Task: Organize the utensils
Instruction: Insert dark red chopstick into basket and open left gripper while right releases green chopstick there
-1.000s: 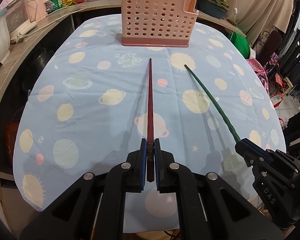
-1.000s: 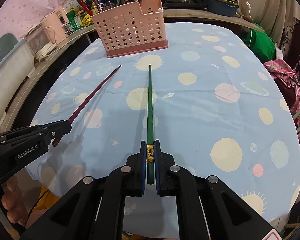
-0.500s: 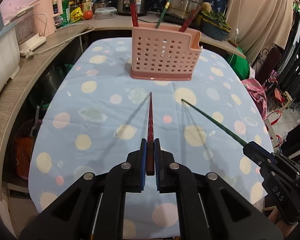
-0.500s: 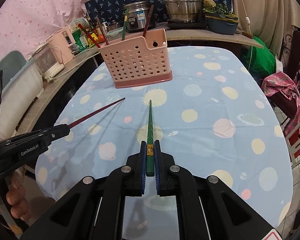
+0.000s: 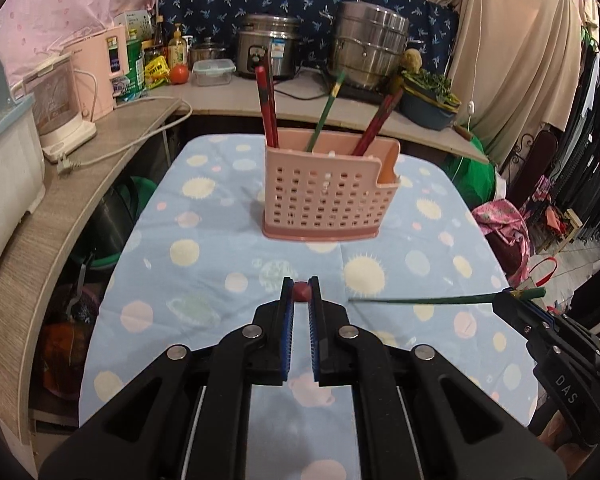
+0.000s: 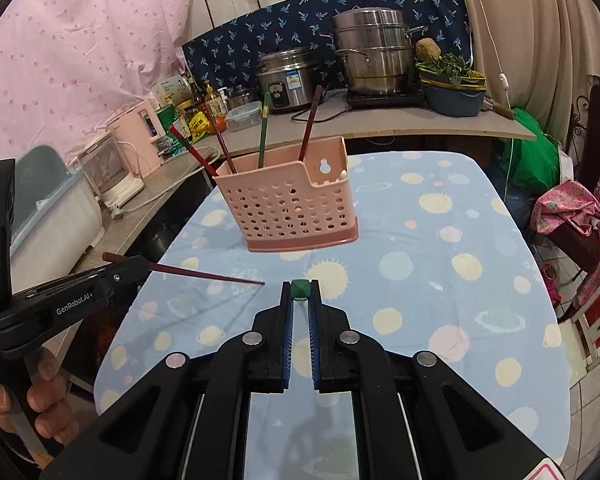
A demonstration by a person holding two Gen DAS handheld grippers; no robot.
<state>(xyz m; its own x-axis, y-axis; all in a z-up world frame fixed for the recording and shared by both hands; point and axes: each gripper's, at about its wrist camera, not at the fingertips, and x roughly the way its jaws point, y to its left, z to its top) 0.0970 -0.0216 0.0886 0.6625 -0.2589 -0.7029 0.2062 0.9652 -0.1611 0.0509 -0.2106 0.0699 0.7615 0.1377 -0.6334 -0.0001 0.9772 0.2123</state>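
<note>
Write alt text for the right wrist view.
The right gripper is shut on a green chopstick, seen end-on above a planet-print tablecloth. At left, the left gripper holds a red chopstick; a pink holder stands beyond.

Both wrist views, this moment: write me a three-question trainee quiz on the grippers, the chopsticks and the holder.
1. True or false: the left gripper is shut on the red chopstick.
2. What does the right gripper hold? A) a spoon B) the green chopstick C) nothing
3. Where does the pink holder stand relative to both grippers?

Key: 1. True. 2. B. 3. Ahead of them on the blue tablecloth, upright, chopsticks already inside, neither gripper touching it.
</note>
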